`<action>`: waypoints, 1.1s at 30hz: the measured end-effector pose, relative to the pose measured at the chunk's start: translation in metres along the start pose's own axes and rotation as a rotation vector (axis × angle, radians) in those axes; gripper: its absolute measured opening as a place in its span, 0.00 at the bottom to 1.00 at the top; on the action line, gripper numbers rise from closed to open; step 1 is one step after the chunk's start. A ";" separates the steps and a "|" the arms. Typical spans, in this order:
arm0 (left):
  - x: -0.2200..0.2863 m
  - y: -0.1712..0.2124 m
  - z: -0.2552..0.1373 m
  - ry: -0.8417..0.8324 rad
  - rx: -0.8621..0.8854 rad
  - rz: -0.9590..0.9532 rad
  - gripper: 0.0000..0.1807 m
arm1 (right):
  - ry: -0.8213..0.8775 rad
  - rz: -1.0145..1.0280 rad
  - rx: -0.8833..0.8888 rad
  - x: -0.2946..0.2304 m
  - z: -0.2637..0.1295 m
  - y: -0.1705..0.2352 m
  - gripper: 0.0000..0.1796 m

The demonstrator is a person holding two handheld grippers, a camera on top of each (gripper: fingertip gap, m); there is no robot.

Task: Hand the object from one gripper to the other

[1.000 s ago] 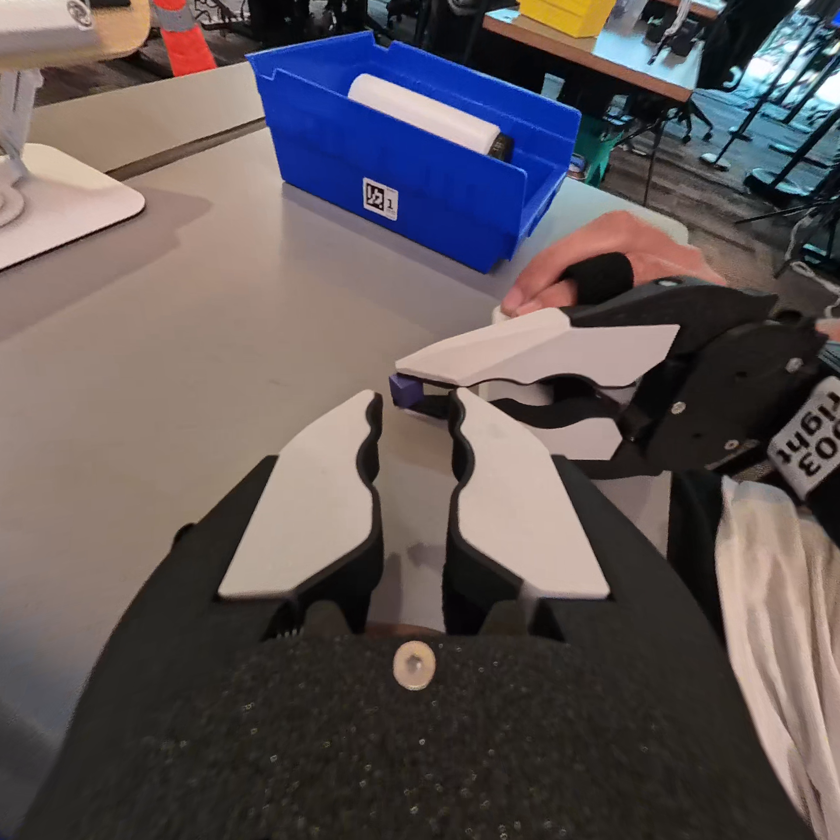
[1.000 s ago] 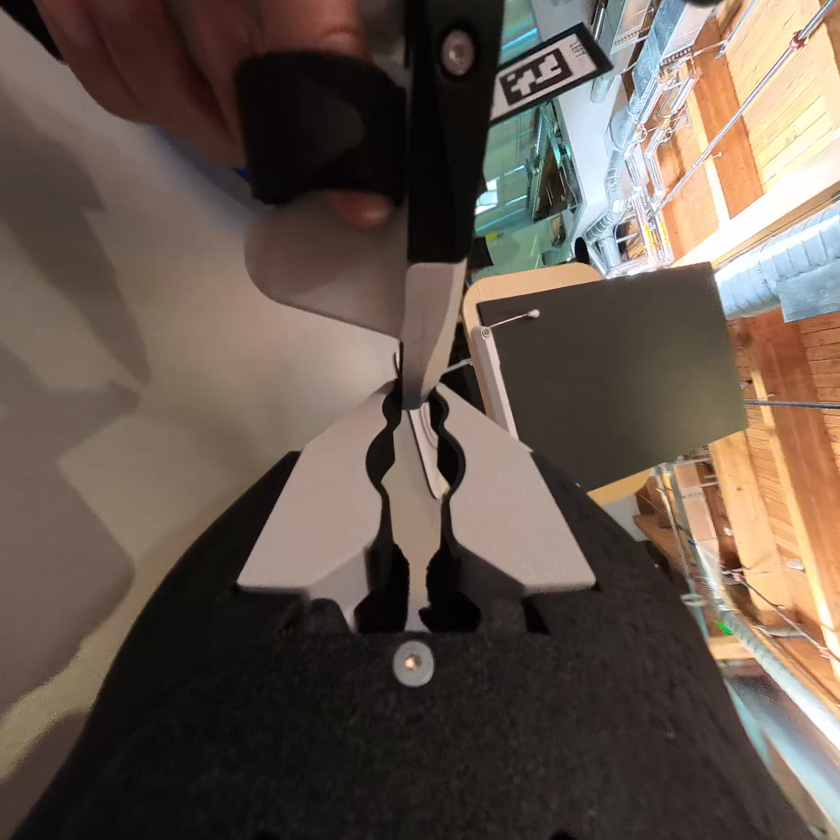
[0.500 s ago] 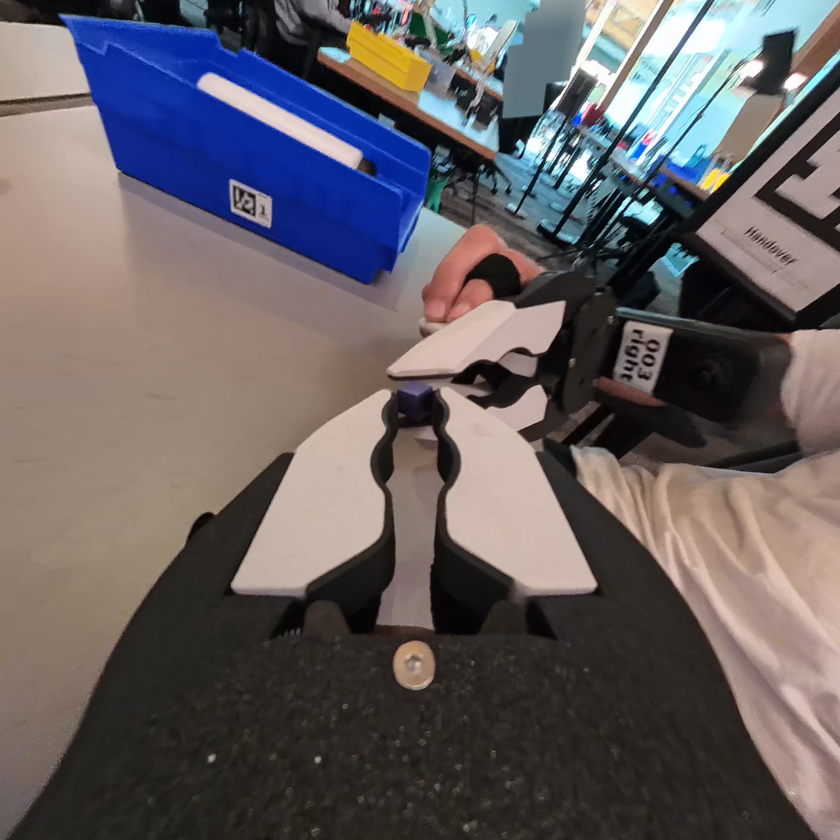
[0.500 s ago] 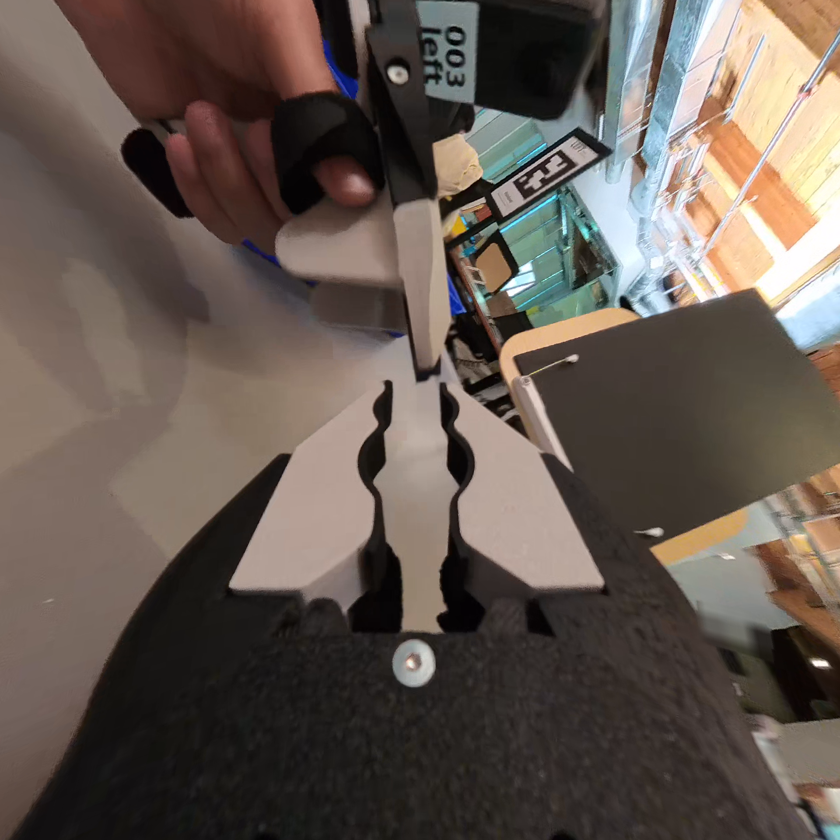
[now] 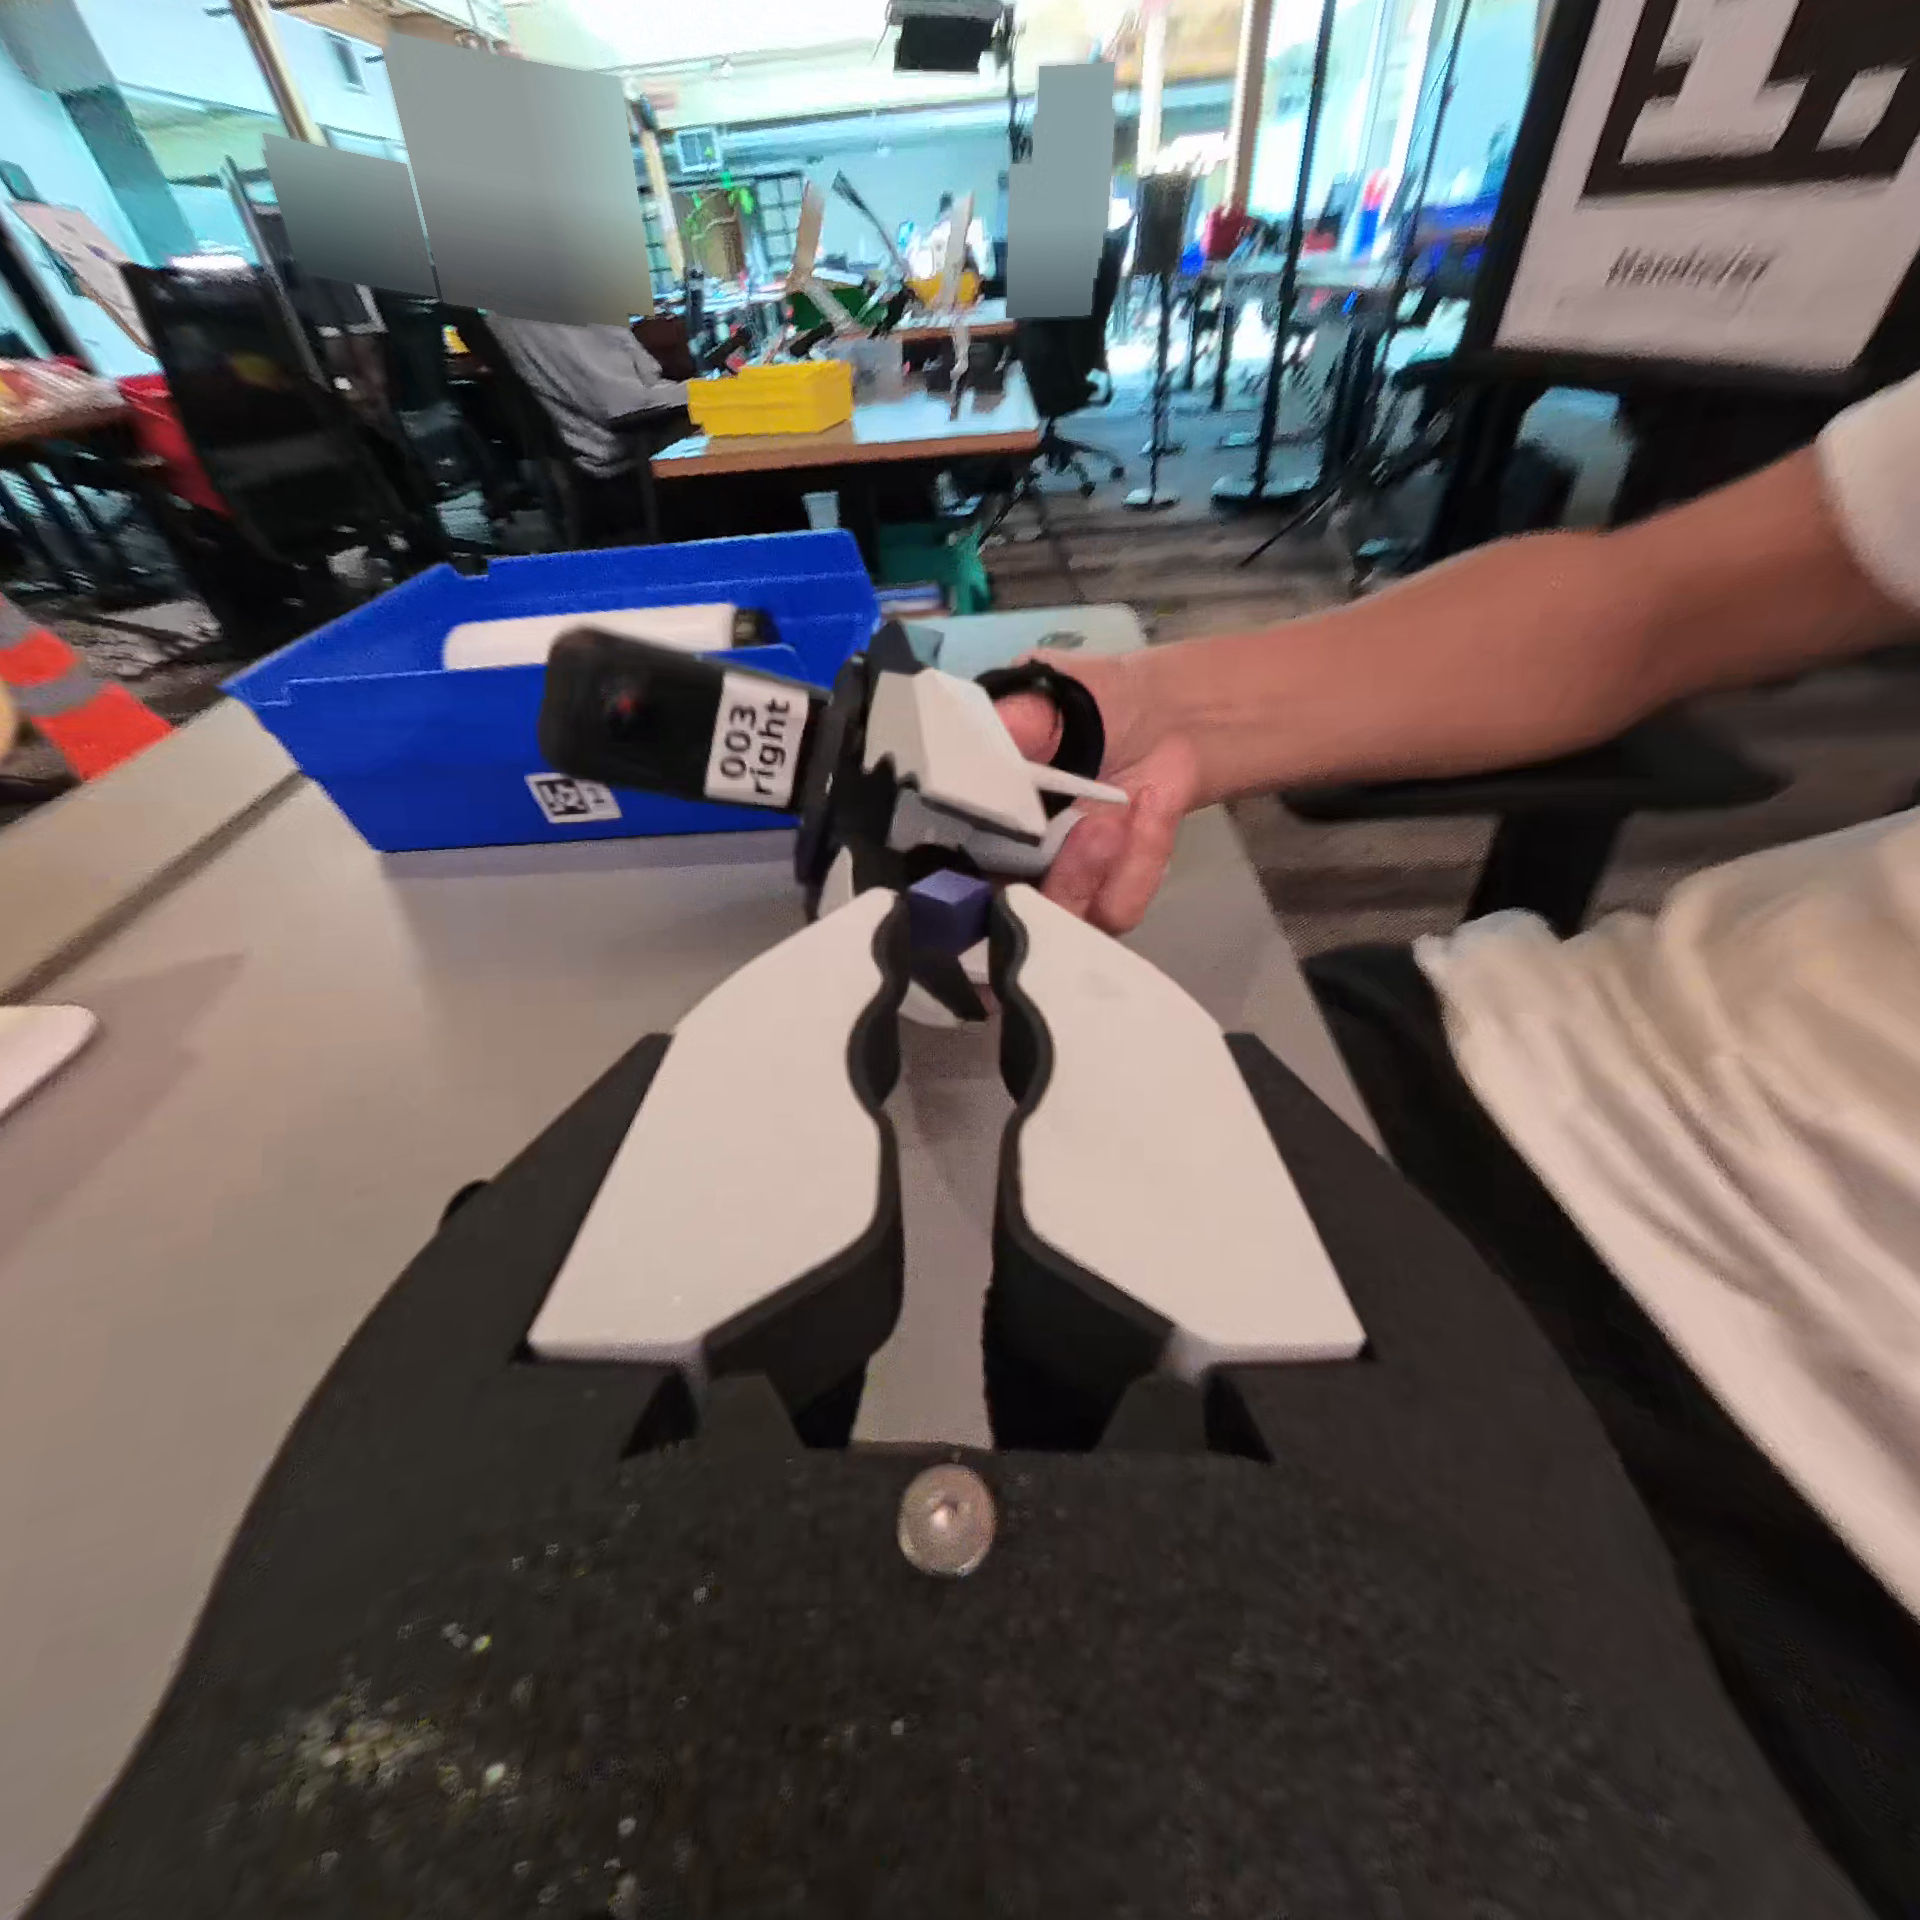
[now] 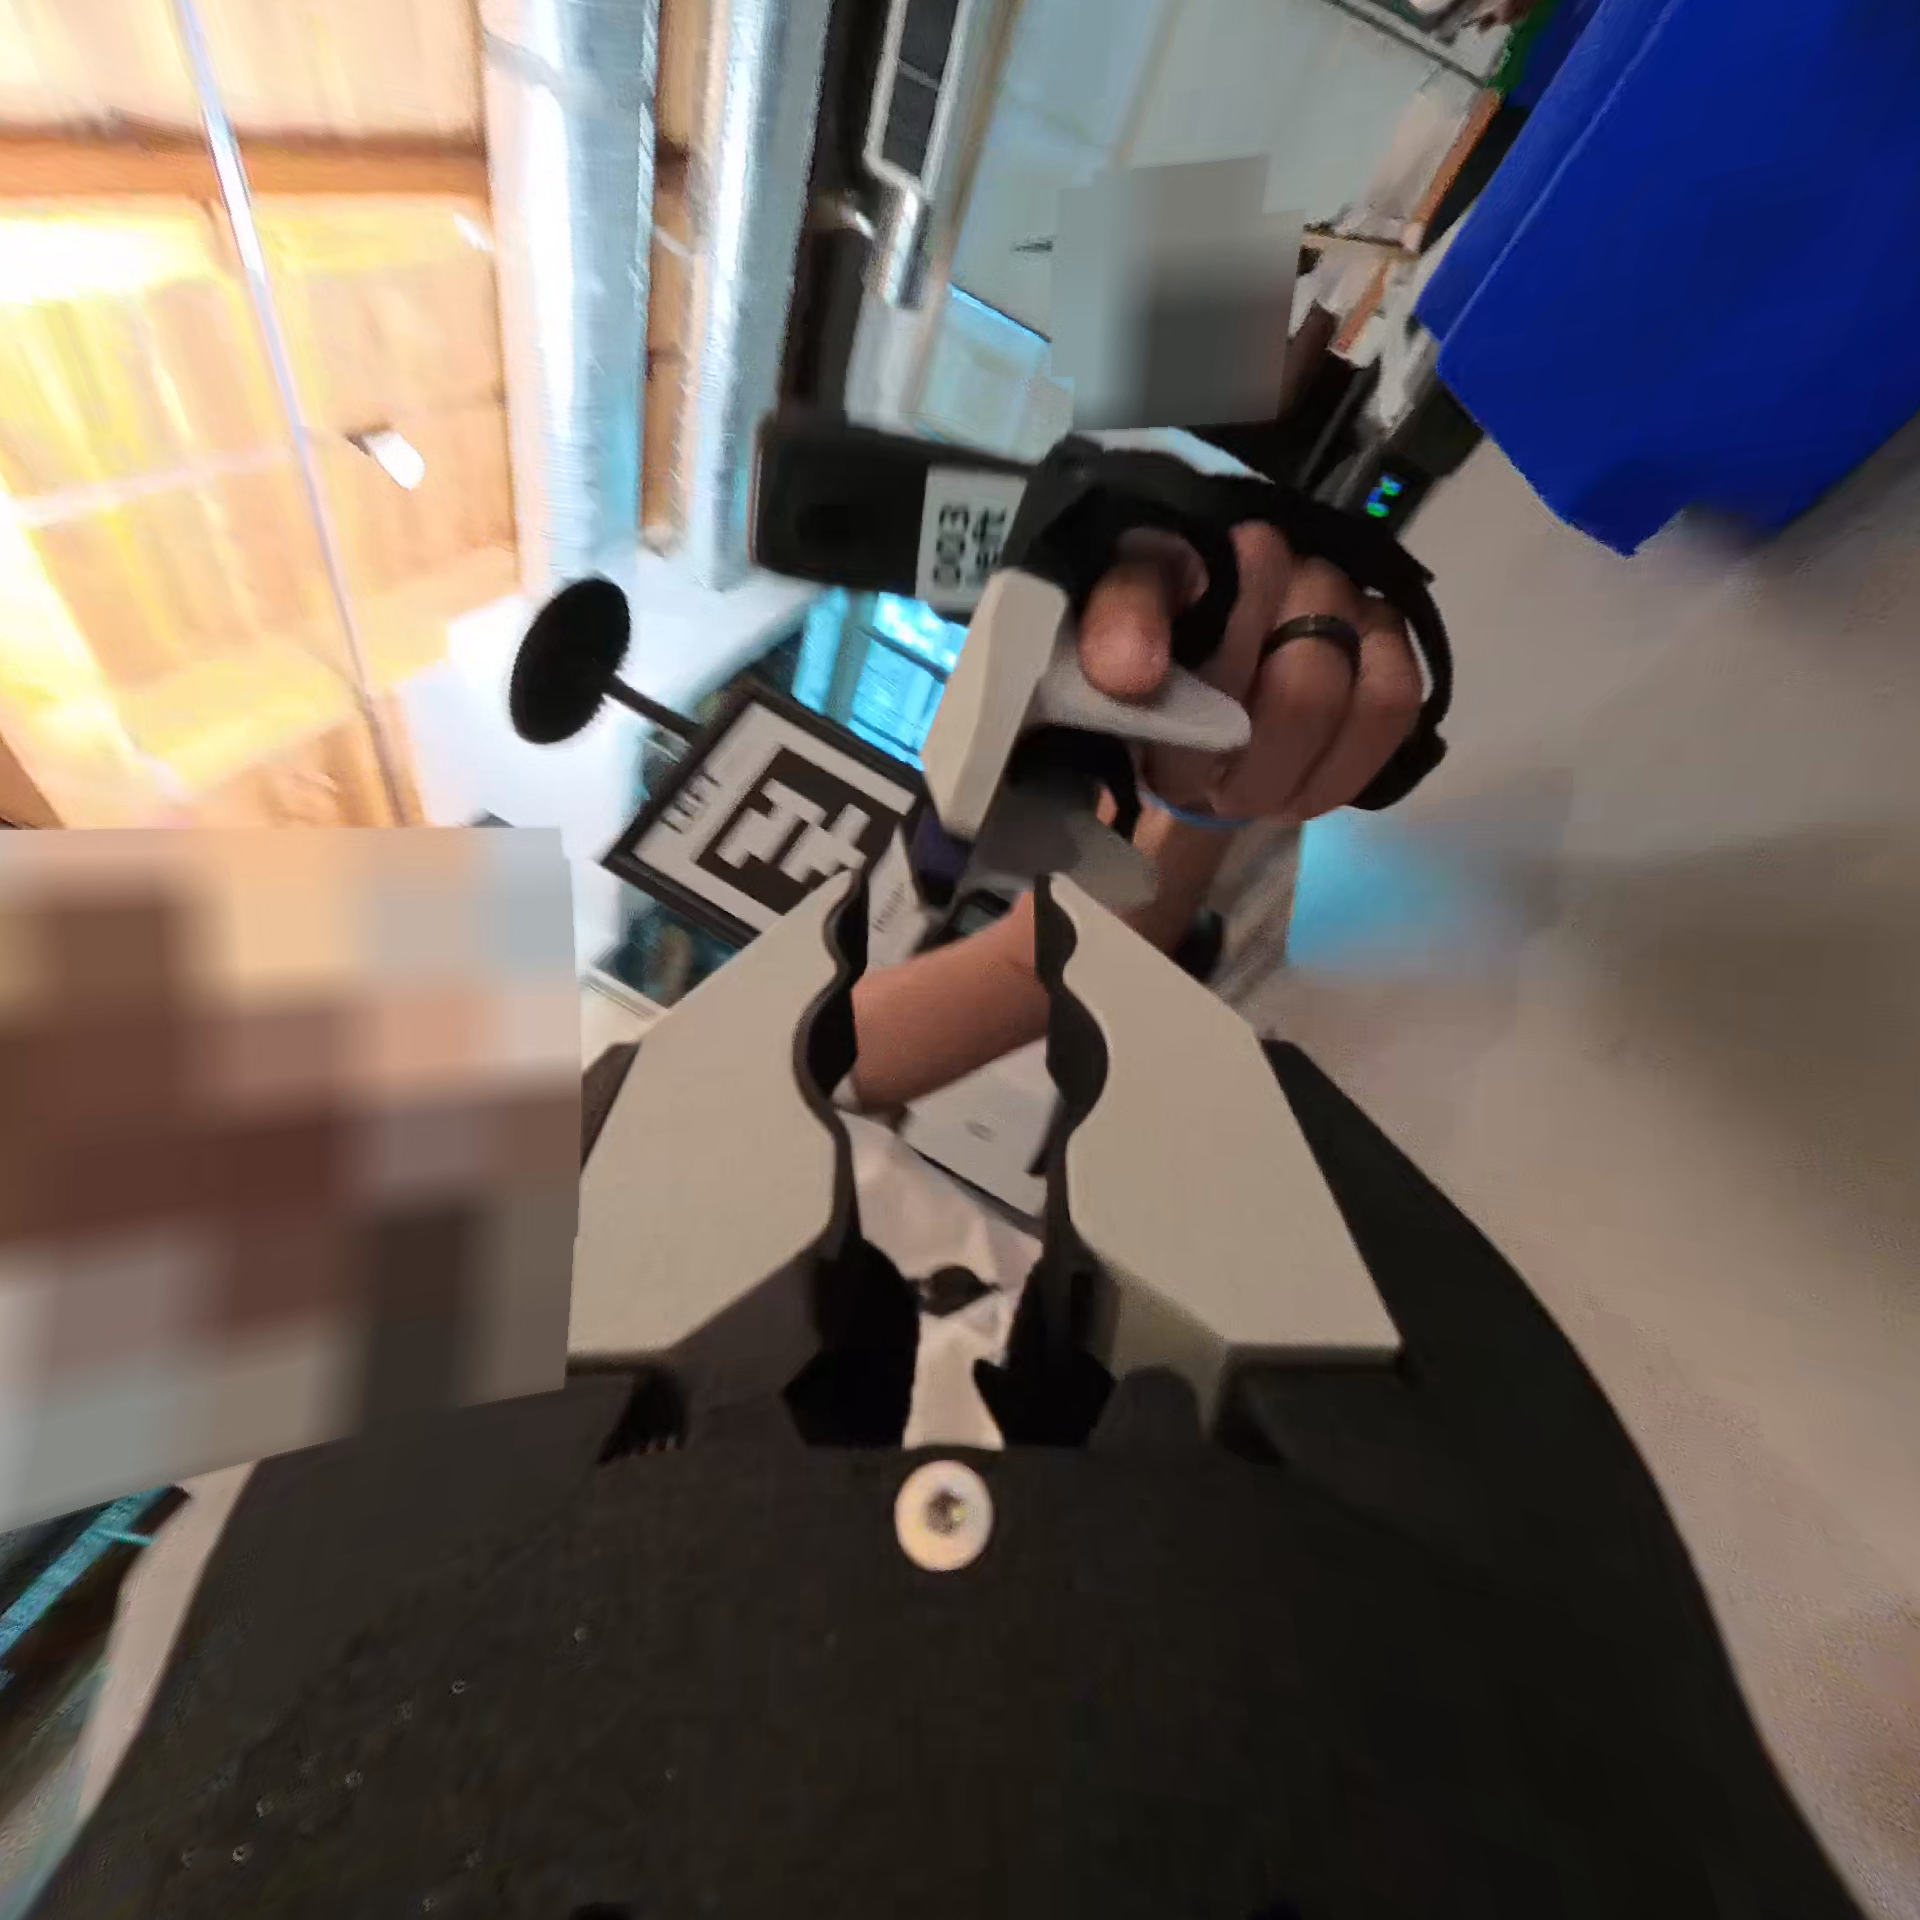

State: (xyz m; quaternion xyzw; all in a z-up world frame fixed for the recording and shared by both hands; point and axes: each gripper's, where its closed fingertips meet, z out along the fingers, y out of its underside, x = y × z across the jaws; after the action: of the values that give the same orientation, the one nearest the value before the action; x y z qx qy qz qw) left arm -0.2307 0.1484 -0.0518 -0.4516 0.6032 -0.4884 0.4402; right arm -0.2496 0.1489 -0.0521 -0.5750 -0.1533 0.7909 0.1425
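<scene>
Cube (image 5: pixel 943 912) pinched in left tongs (image 5: pixel 943 925); right tongs (image 6: pixel 951 899) spread, seemingly empty, tilted.

My left gripper (image 5: pixel 943 920) has pale grey wavy-edged jaws on a black speckled body, silver screw (image 5: pixel 945 1525) at six o'clock; white sleeve (image 5: pixel 1704 1122) at three o'clock.

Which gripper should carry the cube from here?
Left. The left gripper is shut on the purple cube at its fingertips. The right gripper stands open and empty, so it looks free to back off.
</scene>
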 end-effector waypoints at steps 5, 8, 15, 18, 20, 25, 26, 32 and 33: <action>-0.003 0.014 0.009 -0.069 -0.080 0.110 0.07 | -0.012 0.071 0.103 0.011 -0.012 -0.013 0.05; -0.006 0.018 0.012 -0.099 -0.097 0.141 0.08 | 0.034 0.053 0.096 0.014 -0.016 -0.013 0.05; -0.013 0.022 0.010 -0.133 -0.122 0.155 0.08 | 0.017 0.080 0.074 0.015 -0.019 -0.009 0.12; -0.015 0.021 0.008 -0.132 -0.114 0.145 0.08 | 0.040 0.071 0.069 0.018 -0.019 -0.008 0.06; -0.014 0.021 0.008 -0.138 -0.114 0.155 0.08 | 0.045 0.065 0.064 0.018 -0.018 -0.008 0.06; -0.018 0.024 0.008 -0.160 -0.121 0.148 0.08 | 0.115 0.003 0.067 0.022 -0.020 -0.010 0.05; -0.020 0.026 0.008 -0.167 -0.132 0.135 0.08 | 0.145 -0.019 0.065 0.025 -0.021 -0.011 0.05; -0.036 0.031 0.003 -0.211 -0.140 -0.101 0.12 | 0.626 -0.571 0.015 0.042 -0.048 -0.030 0.05; -0.039 0.031 0.002 -0.207 -0.126 -0.180 0.12 | 0.697 -0.696 -0.014 0.040 -0.052 -0.032 0.05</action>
State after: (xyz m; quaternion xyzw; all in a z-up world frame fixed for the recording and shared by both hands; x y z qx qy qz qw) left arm -0.2241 0.1899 -0.0789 -0.5783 0.5412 -0.4380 0.4253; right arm -0.2106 0.1982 -0.0888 -0.7210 -0.2847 0.4560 0.4372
